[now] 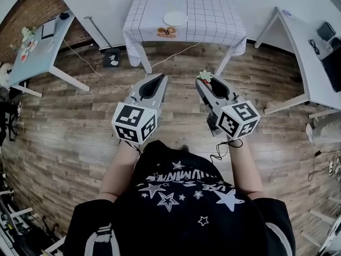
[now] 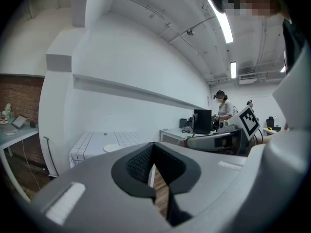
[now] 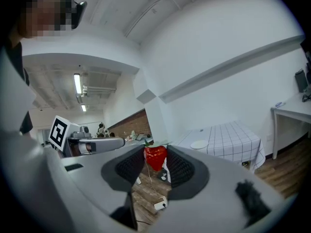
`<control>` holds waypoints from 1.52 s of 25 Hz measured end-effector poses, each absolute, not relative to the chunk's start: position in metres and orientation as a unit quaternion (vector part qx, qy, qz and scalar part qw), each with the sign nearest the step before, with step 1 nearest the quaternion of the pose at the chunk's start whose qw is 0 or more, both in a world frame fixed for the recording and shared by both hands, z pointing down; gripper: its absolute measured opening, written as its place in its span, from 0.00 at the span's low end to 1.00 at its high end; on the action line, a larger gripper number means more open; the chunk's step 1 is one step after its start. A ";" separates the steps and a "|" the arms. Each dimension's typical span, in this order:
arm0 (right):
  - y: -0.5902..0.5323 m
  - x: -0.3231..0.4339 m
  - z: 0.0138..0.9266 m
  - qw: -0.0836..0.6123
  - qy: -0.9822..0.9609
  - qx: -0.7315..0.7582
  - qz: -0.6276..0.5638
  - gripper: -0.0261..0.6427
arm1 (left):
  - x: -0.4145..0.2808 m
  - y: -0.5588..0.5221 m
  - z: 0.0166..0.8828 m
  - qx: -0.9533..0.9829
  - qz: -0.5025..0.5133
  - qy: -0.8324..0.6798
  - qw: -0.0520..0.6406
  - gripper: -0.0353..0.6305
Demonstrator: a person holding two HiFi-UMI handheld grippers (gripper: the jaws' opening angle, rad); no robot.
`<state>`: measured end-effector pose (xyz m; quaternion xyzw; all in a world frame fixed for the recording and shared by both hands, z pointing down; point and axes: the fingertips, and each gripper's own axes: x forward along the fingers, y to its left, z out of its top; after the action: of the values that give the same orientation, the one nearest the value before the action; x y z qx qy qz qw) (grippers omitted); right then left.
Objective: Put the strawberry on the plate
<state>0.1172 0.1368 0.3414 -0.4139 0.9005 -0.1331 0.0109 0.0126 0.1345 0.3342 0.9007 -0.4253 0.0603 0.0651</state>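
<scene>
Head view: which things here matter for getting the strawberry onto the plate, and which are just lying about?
For the job: strawberry, gripped in the right tool; white plate on the checked table.

Just lying about: left tool, shut, empty; brown items by the plate; tablet on the left desk; cable on the floor.

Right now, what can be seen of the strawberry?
The strawberry is glossy red with a green leafy cap, possibly a toy. It sits pinched between the ribbed dark pads of the right gripper, near their tips, cap uppermost in the right gripper view. It hangs in the air over the wooden floor, short of the checked table. Only the pads touch it.
</scene>
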 end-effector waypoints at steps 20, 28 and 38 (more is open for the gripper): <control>0.085 0.110 0.373 -0.027 0.893 -0.421 -0.156 0.26 | -0.004 0.073 0.371 0.894 0.048 -0.429 0.116 0.07; 0.013 0.102 0.380 -0.034 0.884 -0.439 -0.161 0.26 | -0.010 0.004 0.379 0.902 0.049 -0.411 0.122 0.07; -0.083 0.066 0.379 -0.040 0.885 -0.433 -0.169 0.26 | -0.043 -0.084 0.383 0.898 0.056 -0.416 0.132 0.07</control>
<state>0.0663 -0.0831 0.3792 -0.4326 0.8846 -0.1693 -0.0399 -0.0426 -0.0835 0.3834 0.8981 -0.4158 0.0564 0.1320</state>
